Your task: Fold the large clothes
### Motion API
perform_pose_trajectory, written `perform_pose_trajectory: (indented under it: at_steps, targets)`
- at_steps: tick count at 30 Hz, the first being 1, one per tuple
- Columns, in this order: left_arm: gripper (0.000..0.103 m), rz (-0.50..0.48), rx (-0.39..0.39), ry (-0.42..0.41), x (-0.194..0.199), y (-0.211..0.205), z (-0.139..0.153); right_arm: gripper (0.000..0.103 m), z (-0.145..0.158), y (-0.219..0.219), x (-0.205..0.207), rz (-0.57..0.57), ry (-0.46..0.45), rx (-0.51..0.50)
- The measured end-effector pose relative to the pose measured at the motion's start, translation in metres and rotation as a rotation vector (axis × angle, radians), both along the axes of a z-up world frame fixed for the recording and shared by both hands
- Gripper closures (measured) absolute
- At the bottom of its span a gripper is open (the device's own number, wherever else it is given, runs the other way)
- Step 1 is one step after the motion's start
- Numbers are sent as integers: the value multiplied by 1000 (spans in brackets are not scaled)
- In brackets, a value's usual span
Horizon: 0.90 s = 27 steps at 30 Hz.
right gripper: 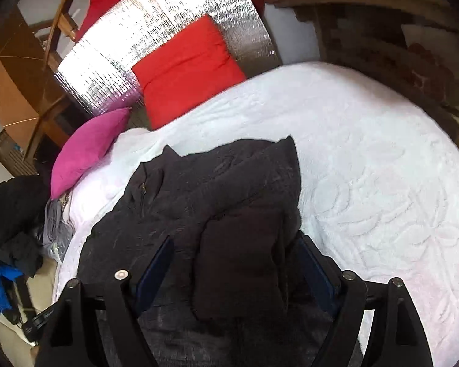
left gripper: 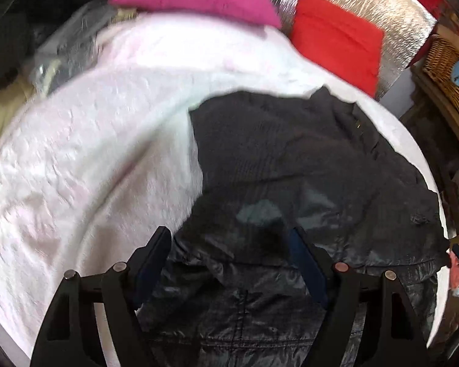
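Observation:
A large black jacket (left gripper: 306, 165) lies on a white bedspread (left gripper: 91, 153); its shiny quilted lining shows near the camera. My left gripper (left gripper: 229, 232) is open, its blue-padded fingers spread above the lining, holding nothing. In the right wrist view the jacket (right gripper: 217, 183) lies partly folded on the bedspread (right gripper: 367, 159), with a sleeve laid down its middle. My right gripper (right gripper: 234, 238) is open, its fingers either side of that sleeve, just above the cloth.
A pink cushion (right gripper: 85, 150) and a red cushion (right gripper: 186, 67) lean against a silver foil panel (right gripper: 156, 30) at the bed's head. Dark clothes (right gripper: 12, 220) pile left of the bed. A wicker basket (left gripper: 449, 73) and wooden furniture (right gripper: 382, 24) stand beside it.

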State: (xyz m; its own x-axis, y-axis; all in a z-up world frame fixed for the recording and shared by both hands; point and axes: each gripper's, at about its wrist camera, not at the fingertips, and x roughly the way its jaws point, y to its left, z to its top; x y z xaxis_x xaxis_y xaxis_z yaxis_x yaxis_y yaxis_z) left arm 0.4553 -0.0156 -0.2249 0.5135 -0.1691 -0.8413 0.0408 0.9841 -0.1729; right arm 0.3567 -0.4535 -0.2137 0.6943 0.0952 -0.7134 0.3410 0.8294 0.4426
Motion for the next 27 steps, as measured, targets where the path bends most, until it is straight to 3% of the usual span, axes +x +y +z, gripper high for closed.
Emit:
perform_pose_trajectory:
  at_steps: [3,5,6,9,13,18,22,27]
  targets:
    - [23,-28,48,-53,-3,-9,2,19,-20,5,18,-21,77,-39]
    - [23,-58,82,-52,-3,-17,-4,33,-38,11,30,-7,156,-53]
    - [23,-69,98,-46,-3,-21,-8,34,-43,14,32,-7,185,-74]
    - [23,-78,122,-49,-5,-26,-10,37,-33,16,31,-17,152,-111]
    - [23,-88,154,-112,-13,-31,-4,37,-19,24,27,-10,79,-167]
    - [23,-103,237,-202,-25,-41,10,37,-57,29,54,43,201,-194]
    - [23,-103,279,-235,-31,-45,17,36,-55,22,60,30,198,-127]
    - [23,-109,306,-252,-45,-49,27,34,-58,21,65,43,196,-131]
